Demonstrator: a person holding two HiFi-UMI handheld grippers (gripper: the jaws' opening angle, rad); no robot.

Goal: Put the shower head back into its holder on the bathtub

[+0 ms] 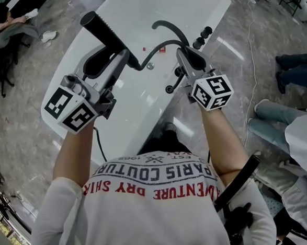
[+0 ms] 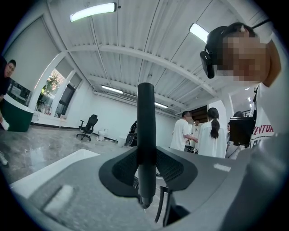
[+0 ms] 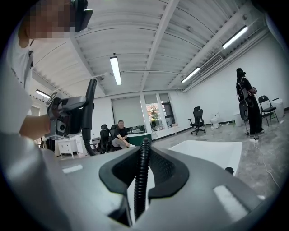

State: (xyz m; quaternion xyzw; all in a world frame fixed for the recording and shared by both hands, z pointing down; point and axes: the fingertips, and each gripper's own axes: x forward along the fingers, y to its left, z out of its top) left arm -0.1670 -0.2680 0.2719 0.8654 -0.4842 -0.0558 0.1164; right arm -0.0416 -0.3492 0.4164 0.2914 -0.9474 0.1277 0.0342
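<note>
Head view: left gripper [image 1: 121, 60] pinches shower head [image 1: 105, 29] slanted over bathtub [image 1: 167, 2]; right gripper [image 1: 187, 56], clamping hose [image 1: 158, 47], sits nearer rim fittings [image 1: 202, 36].

The shower head [image 1: 105, 31] jutted out from my left gripper [image 1: 127, 57] and its hose [image 1: 160, 47] arched across to my right gripper [image 1: 182, 53], so the gap between them was barred; just beyond, the curved spout [image 1: 168, 24] and knobs [image 1: 203, 36] crowded the bathtub rim [image 1: 213, 21]; over the white basin the way lay open; to my right, people's legs [image 1: 296, 71] and a floor cable [image 1: 249, 73] hemmed that side.
</note>
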